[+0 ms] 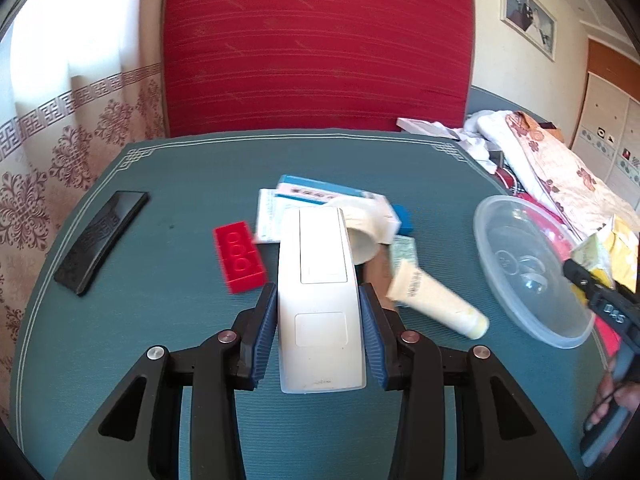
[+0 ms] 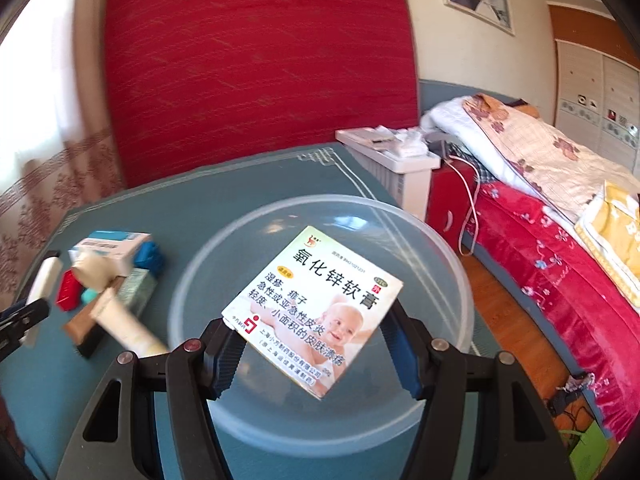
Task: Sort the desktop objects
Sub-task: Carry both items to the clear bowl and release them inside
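Gripped between the blue pads of the left gripper (image 1: 320,320), a white remote control (image 1: 320,300) is held lengthwise above the teal worktop (image 1: 180,168), the jaws closed against its two long sides. Just beyond its far end a clutter of things is seen: a red toy brick (image 1: 239,257) to the left, a blue-and-white medicine box (image 1: 332,194) farther off, a roll of white tape (image 1: 362,228) and a cream tube (image 1: 438,300) to the right. A black case (image 1: 102,240) is set well apart at the far left. In the right wrist view, a square ointment box (image 2: 316,312) printed with a baby's face is clamped tilted by the right gripper (image 2: 316,352), the jaws pressed on its opposite corners. It is held over a clear plastic bowl (image 2: 440,248) standing on the worktop's right part. A bed with a red floral cover (image 2: 560,280) is seen at the right.
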The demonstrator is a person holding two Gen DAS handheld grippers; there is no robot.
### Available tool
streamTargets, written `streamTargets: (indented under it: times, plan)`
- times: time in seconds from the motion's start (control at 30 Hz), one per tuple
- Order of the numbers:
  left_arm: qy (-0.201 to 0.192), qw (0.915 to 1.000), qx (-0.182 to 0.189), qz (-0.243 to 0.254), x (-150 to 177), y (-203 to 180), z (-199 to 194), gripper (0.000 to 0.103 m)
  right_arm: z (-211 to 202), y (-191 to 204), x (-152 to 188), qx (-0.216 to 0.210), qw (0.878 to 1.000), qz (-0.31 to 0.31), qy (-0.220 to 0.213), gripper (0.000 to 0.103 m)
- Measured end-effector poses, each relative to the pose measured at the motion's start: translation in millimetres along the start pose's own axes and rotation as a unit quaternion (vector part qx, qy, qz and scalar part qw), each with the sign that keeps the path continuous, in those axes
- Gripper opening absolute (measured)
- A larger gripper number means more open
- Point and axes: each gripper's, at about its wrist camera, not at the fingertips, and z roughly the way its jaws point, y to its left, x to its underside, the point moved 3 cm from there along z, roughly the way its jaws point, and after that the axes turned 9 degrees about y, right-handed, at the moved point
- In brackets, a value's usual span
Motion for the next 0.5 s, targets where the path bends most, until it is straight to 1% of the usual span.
streamTargets:
  times: [0.17, 0.33, 0.5]
  plan:
    - [0.002, 0.9997, 0.016, 0.018, -9.2, -30.4, 4.5, 0.043, 7.8, -15.0, -1.0, 0.013, 1.0, 0.014, 0.002, 0.068]
    - [0.01, 0.9984, 0.041, 0.039, -18.8, -65.3, 12.3, 0.043, 12.7, -25.3, 1.7, 0.011, 1.0, 0.028, 0.005, 0.068]
    - [0.01, 0.9967, 0.06, 0.054, -29.1, -97.3, 18.2, 0.043, 15.4, -28.5, 1.9, 0.009, 0.999, 0.031, 0.004, 0.068]
